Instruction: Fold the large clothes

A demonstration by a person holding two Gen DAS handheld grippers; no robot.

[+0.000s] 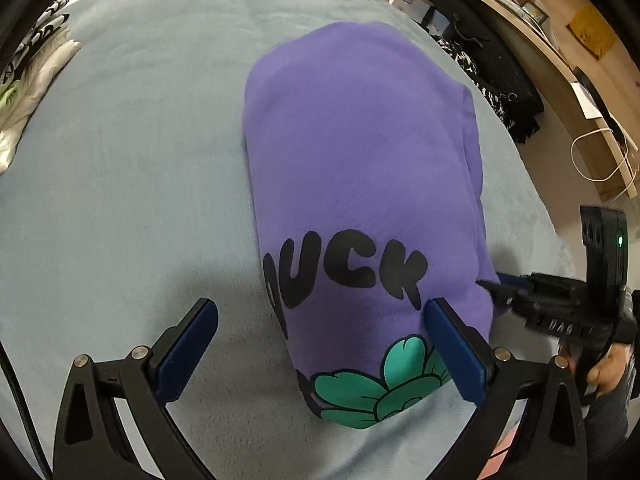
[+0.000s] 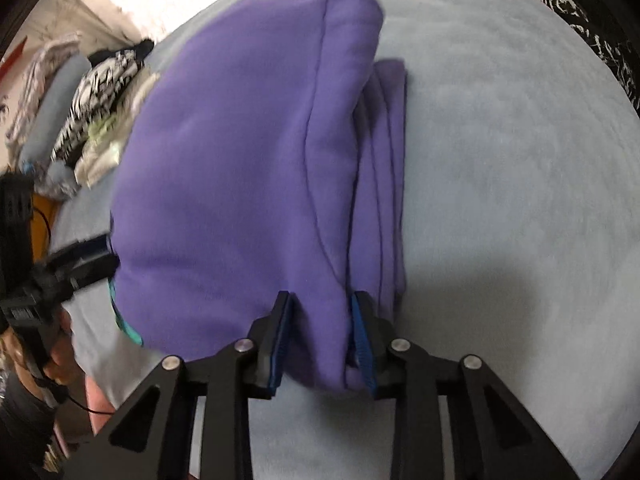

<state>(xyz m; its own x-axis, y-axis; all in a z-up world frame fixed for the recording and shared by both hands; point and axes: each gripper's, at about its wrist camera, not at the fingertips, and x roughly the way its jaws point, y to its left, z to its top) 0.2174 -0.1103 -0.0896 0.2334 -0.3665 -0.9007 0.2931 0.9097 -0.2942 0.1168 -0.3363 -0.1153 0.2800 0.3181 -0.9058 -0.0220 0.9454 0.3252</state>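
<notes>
hoodie: purple hoodie (image 1: 360, 184) folded into a thick bundle, lying on the bed (image 1: 132, 184), print side up at the near end
left gripper: left gripper (image 1: 320, 344) spread wide, holding nothing; one finger lies on the print, the other on the bed, likely freed to square the near end
right gripper: right gripper (image 2: 320, 340) pinches the bundle's thick side edge, probably to keep the layers stacked
stage: looks near done
clutter: other clothes (image 2: 96, 120) heaped well apart, at the bed's edge
</notes>
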